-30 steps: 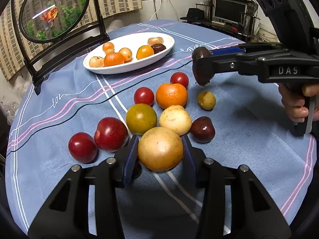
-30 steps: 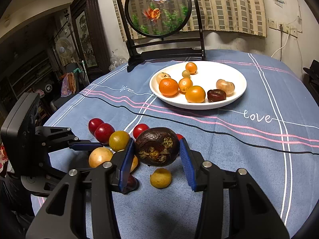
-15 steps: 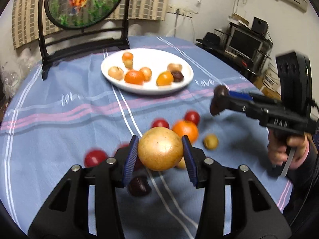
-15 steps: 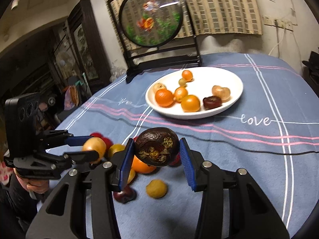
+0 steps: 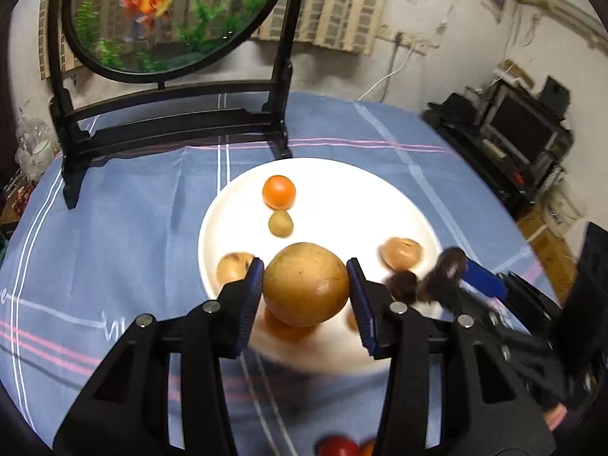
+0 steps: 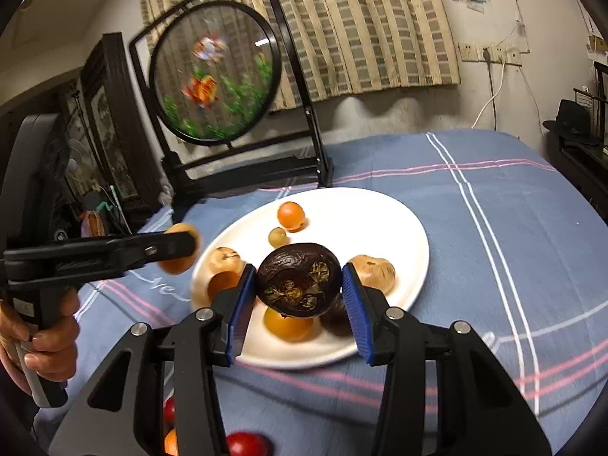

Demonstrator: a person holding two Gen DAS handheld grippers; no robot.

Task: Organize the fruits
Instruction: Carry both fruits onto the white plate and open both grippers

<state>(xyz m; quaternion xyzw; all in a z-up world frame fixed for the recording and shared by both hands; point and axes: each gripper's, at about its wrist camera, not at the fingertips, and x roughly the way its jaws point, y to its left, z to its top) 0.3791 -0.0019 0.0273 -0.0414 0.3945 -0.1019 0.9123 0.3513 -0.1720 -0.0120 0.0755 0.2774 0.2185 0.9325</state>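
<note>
Blue cloth with pink and white stripes covers the round surface (image 6: 494,228), and at its far side stands a black frame holding a round goldfish picture (image 6: 214,76), with a striped curtain (image 6: 361,26) on the wall behind. Just in front of that frame sits a white plate (image 6: 380,224), and everything else is easiest told from the plate. Over its near left part hangs the left hand-held gripper (image 5: 306,292), its blue pads pressed on either side of a round tan fruit (image 5: 306,283) held clear above the plate. The right hand-held gripper (image 6: 298,285) hangs over the plate's near middle, clamped on a dark wrinkled fruit (image 6: 298,279) with yellowish patches. On the plate, toward its far side, lie a small orange fruit (image 6: 290,216) and, just nearer, a little greenish-yellow one (image 6: 277,236). At the plate's left side rests a pale brown fruit (image 6: 224,260), and at its right side another pale brown one (image 6: 374,271). Under the dark held fruit, on the plate's near part, an orange-yellow fruit (image 6: 287,326) shows, with a dark one (image 6: 336,319) just beside it, half hidden by the pad. Off the plate, on the cloth at the near edge, a red fruit (image 6: 245,444) and a bit of an orange one (image 6: 171,441) peep out below the gripper. A hand (image 6: 41,334) grips the left tool's handle, well to the left of the plate.
</note>
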